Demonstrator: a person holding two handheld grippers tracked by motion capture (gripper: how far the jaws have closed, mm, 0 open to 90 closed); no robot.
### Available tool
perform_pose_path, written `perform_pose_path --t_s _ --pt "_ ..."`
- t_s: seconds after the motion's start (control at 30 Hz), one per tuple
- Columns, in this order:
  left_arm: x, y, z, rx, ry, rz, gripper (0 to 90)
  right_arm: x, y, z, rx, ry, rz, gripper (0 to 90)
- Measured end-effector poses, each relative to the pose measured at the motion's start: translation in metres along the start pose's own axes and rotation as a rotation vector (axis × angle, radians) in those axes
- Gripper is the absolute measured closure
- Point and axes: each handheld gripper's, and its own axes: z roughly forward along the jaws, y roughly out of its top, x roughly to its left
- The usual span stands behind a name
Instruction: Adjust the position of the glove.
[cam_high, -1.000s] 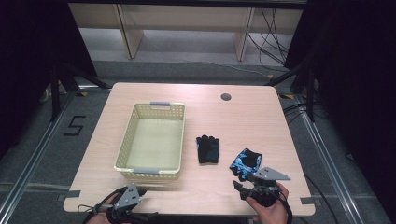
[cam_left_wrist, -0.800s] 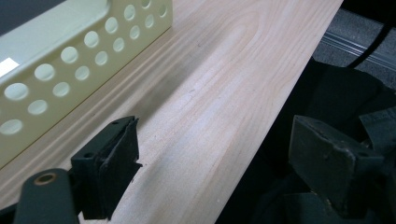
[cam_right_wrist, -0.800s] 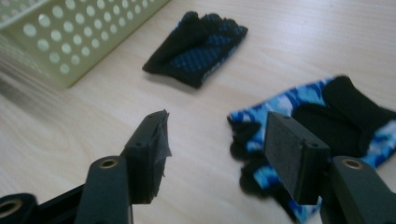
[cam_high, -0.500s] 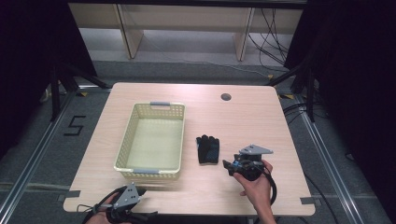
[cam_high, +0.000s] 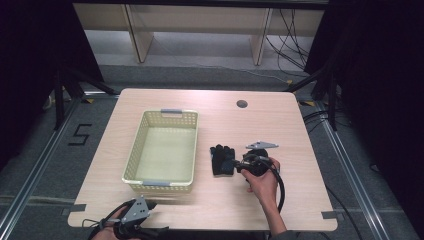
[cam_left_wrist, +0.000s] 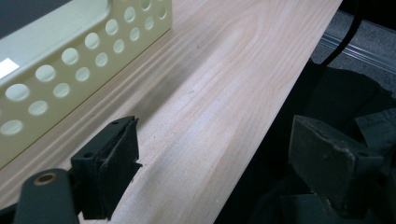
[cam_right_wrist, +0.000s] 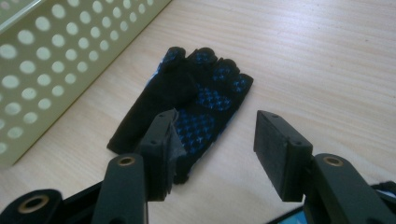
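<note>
A black glove with blue grip dots (cam_right_wrist: 196, 98) lies flat on the wooden table (cam_high: 250, 125), just right of the cream basket (cam_high: 132, 150). My right gripper (cam_right_wrist: 215, 149) hovers low over the glove's cuff end with its jaws apart. They have just been closing, and the left jaw stands over the glove's edge without pressing on it. In the high view the right gripper (cam_high: 239, 165) sits at the glove's (cam_high: 221, 159) right side, held by a hand. My left gripper (cam_high: 150, 220) rests at the table's front left edge, open and empty (cam_left_wrist: 210, 158).
The perforated basket (cam_left_wrist: 70, 56) is empty and stands left of centre; its wall (cam_right_wrist: 56, 51) is close to the glove. A dark round hole (cam_high: 242, 104) marks the table's far side. Shelving legs and cables lie beyond the table.
The right gripper moved left and away from the front edge to the black glove, and its jaws narrowed. The hand now covers the blue glove. The left gripper kept still.
</note>
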Motion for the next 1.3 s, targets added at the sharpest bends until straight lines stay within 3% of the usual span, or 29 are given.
perform_pose_path --t_s 0.03,0.07,0.1,0.13,0.23,0.3,0.33,0.4,0.6,0.77,0.8,0.87,1.03,1.1,1.17,1.2,1.27,1.3 --pt "0.000 0.000 0.000 -0.003 0.002 -0.003 15.7 -0.002 0.001 0.003 -0.007 -0.008 -0.020 50.6" --pt "0.000 0.000 0.000 -0.003 0.002 -0.003 15.7 0.000 0.003 0.004 0.012 0.001 0.025 50.6" --pt "0.000 0.000 0.000 -0.004 0.002 -0.003 15.7 -0.003 0.004 0.008 -0.007 0.000 0.008 50.6" --pt "-0.001 0.000 0.000 -0.008 -0.001 -0.002 15.7 -0.002 0.004 0.011 0.027 -0.001 0.043 50.6" --pt "0.001 0.000 -0.001 0.006 0.002 0.013 15.7 -0.003 0.005 0.016 0.041 -0.016 0.039 50.7" --pt "-0.001 0.000 0.000 -0.003 0.003 -0.026 15.8 -0.004 0.006 0.021 0.037 -0.009 0.036 51.2" --pt "0.001 0.000 -0.001 0.008 0.003 0.011 15.7 -0.005 0.006 0.026 0.029 -0.002 0.016 51.4" --pt "0.000 0.000 0.000 0.005 0.008 -0.012 15.7 -0.003 0.007 0.028 0.056 -0.005 0.041 51.9" --pt "0.001 0.000 -0.001 0.005 0.006 0.017 15.7 -0.003 0.008 0.040 0.052 -0.019 0.029 52.0" --pt "-0.001 0.000 -0.001 -0.007 0.005 -0.022 15.8 0.003 0.008 0.046 0.095 -0.031 0.029 52.0" --pt "-0.001 0.000 0.000 -0.007 -0.001 -0.023 15.8 0.002 0.008 0.049 0.090 -0.037 0.003 52.2" --pt "-0.001 0.000 -0.001 -0.008 0.009 -0.018 15.8 0.006 0.008 0.052 0.099 -0.063 -0.008 55.1" --pt "-0.001 0.000 -0.001 -0.008 0.007 -0.015 15.9 0.006 0.006 0.054 0.092 -0.052 0.007 63.9" --pt "-0.001 0.000 -0.001 -0.007 0.010 -0.015 16.0 0.005 0.006 0.055 0.086 -0.069 -0.018 67.9" --pt "-0.001 0.000 -0.001 -0.008 0.003 -0.015 16.1 0.006 0.005 0.056 0.075 -0.048 0.002 76.5" --pt "0.000 0.000 -0.002 -0.008 0.004 0.007 16.3 0.005 0.005 0.056 0.068 -0.048 -0.009 78.8" --pt "0.000 0.000 -0.002 -0.006 0.004 0.008 16.6 0.005 0.006 0.055 0.056 -0.042 -0.038 87.7" --pt "0.000 0.000 -0.002 -0.007 0.004 0.008 16.6 0.005 0.006 0.055 0.056 -0.042 -0.038 87.7"
